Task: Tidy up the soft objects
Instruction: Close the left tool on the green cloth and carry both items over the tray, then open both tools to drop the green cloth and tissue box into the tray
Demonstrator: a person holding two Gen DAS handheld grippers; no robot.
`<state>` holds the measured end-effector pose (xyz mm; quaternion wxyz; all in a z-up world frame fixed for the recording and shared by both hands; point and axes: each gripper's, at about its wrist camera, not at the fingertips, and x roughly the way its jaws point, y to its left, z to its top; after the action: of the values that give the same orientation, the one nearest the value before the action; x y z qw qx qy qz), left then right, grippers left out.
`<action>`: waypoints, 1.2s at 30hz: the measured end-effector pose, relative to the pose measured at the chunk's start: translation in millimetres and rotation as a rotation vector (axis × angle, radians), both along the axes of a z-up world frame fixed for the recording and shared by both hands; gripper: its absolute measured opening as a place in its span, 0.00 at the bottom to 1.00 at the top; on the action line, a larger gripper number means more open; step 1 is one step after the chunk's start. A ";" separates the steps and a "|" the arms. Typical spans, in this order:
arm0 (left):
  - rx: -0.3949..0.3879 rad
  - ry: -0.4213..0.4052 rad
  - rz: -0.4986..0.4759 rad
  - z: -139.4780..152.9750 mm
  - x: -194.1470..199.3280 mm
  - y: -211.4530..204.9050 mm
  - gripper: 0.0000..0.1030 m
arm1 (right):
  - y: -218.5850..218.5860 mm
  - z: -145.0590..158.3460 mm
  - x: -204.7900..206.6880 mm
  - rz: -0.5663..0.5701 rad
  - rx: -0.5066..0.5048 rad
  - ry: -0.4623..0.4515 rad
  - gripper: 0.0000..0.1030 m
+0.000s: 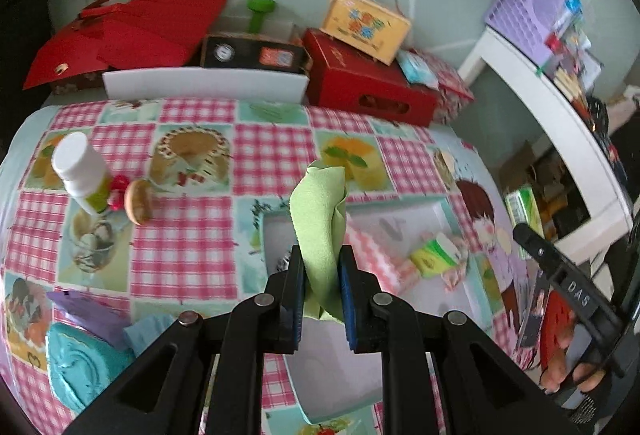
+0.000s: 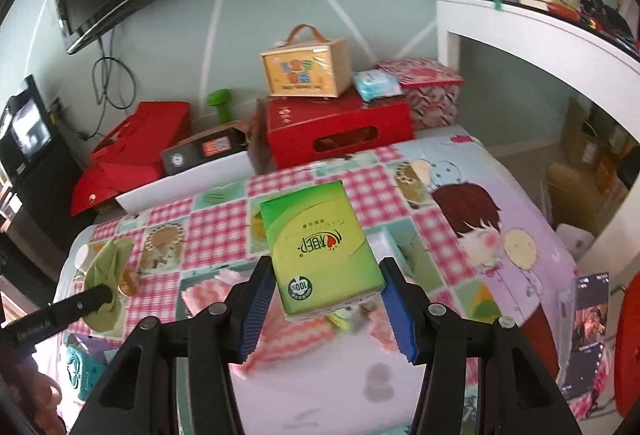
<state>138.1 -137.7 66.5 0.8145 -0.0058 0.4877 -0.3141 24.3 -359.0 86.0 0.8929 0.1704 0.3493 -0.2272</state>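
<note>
Pinching a light green cloth point(image 1: 322, 231) in the left claw point(image 1: 320, 275), blue pads pressed in on the bunched middle so the loose ends are poking up above the fingertips and trailing below rather than dragging over the checked cover of the bench point(image 1: 192, 235); holding it lifted over the white tray point(image 1: 440, 213), apparently ready for dropping in with the rest. Gripping a green tissue pack point(image 2: 322, 247) in the right claw point(image 2: 326, 299), pads set against its two long sides, flat printed face up, jaws spread only as wide as the pack itself; keeping it level and clear of the tray below, probably to set it down flat rather than on a corner. Lying already inside the tray: a pink-and-white chevron cloth point(image 1: 372, 255) and a smaller green-and-yellow packet point(image 1: 434, 255), so sorting looking partly done. Waiting outside it, near the bench's left corner: a teal rounded soft thing point(image 1: 80, 363) with a purple piece point(image 1: 92, 315) and a pale blue scrap beside it, likely the next candidates. Standing well apart toward the far left: a white-capped bottle point(image 1: 82, 171) and a small round bun-like item point(image 1: 138, 201), hard goods by the look, likely being left alone. Blurring on both views, so exact cloth folds not readable. Watching for the cloth snagging on the pads at release.
</note>
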 end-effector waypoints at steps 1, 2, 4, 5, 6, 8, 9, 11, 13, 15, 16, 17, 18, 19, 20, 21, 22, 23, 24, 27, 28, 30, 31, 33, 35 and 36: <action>0.009 0.007 -0.010 -3.8 -2.1 -3.8 0.16 | -2.1 -2.7 -2.1 -0.007 0.004 0.009 0.54; 0.019 0.020 -0.025 -9.3 -4.6 -9.1 0.16 | -3.5 -5.8 -3.9 -0.011 0.009 0.018 0.54; 0.035 0.038 -0.043 -17.8 -8.7 -15.0 0.16 | -8.3 -14.7 -6.8 -0.021 0.024 0.045 0.54; 0.045 0.047 -0.053 -22.9 -11.0 -18.7 0.16 | -10.0 -19.1 -7.3 -0.027 0.029 0.058 0.54; 0.060 0.061 -0.065 -30.1 -13.7 -23.4 0.16 | -12.5 -25.9 -8.6 -0.035 0.037 0.078 0.54; 0.081 0.086 -0.076 -40.3 -16.4 -29.4 0.16 | -15.0 -37.8 -10.3 -0.042 0.049 0.112 0.54; 0.094 0.100 -0.084 -46.6 -18.8 -33.0 0.16 | -15.8 -43.3 -11.7 -0.044 0.056 0.127 0.54; 0.113 0.120 -0.102 -56.7 -23.2 -38.9 0.16 | -18.6 -57.3 -13.4 -0.050 0.077 0.163 0.54; 0.137 0.145 -0.116 -68.1 -28.2 -45.1 0.16 | -20.5 -68.9 -15.2 -0.055 0.096 0.193 0.54; 0.155 0.164 -0.127 -77.6 -33.2 -48.7 0.16 | -22.7 -81.3 -17.6 -0.055 0.115 0.222 0.54; 0.161 0.170 -0.132 -80.6 -35.0 -49.3 0.16 | -23.5 -85.8 -17.6 -0.056 0.122 0.232 0.54; 0.172 0.179 -0.135 -85.3 -37.7 -50.7 0.16 | -25.1 -92.8 -19.5 -0.060 0.134 0.250 0.54; 0.180 0.186 -0.136 -88.7 -40.0 -51.7 0.16 | -26.2 -97.5 -20.7 -0.063 0.143 0.263 0.54; 0.187 0.194 -0.138 -91.9 -41.5 -52.3 0.16 | -27.7 -101.7 -21.8 -0.066 0.152 0.273 0.54; 0.192 0.201 -0.139 -94.4 -42.5 -53.0 0.16 | -29.2 -105.0 -22.2 -0.069 0.160 0.279 0.54; 0.201 0.211 -0.142 -97.9 -43.9 -54.2 0.16 | -30.9 -108.7 -23.0 -0.072 0.170 0.285 0.54; 0.208 0.217 -0.144 -100.1 -44.6 -55.1 0.17 | -31.1 -110.9 -23.4 -0.073 0.175 0.290 0.55; 0.216 0.223 -0.147 -101.8 -45.4 -55.9 0.18 | -31.9 -113.7 -23.6 -0.075 0.180 0.299 0.55; 0.221 0.224 -0.149 -102.7 -46.5 -56.9 0.20 | -32.3 -115.2 -22.9 -0.076 0.181 0.307 0.55; 0.228 0.219 -0.151 -102.7 -48.7 -57.5 0.33 | -31.8 -116.1 -22.9 -0.076 0.177 0.315 0.55; 0.228 0.214 -0.149 -101.1 -49.2 -57.2 0.37 | -31.7 -115.4 -22.2 -0.075 0.175 0.316 0.55; 0.225 0.201 -0.145 -96.4 -48.7 -56.5 0.44 | -30.8 -114.7 -21.1 -0.073 0.169 0.322 0.56; 0.223 0.197 -0.144 -94.3 -47.3 -56.6 0.44 | -30.1 -113.3 -21.0 -0.072 0.165 0.325 0.57; 0.212 0.186 -0.141 -88.4 -45.4 -54.4 0.45 | -28.8 -108.1 -21.6 -0.072 0.151 0.317 0.62; 0.203 0.174 -0.139 -82.0 -44.0 -52.0 0.46 | -28.4 -101.6 -21.8 -0.068 0.136 0.300 0.66; 0.195 0.165 -0.135 -78.0 -43.8 -50.4 0.48 | -27.8 -98.6 -22.5 -0.067 0.130 0.293 0.66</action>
<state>94.3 -188.1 -11.5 0.7453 0.0806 0.5804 -0.3179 1.8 -386.8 -12.6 0.8114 0.2045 0.4839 -0.2562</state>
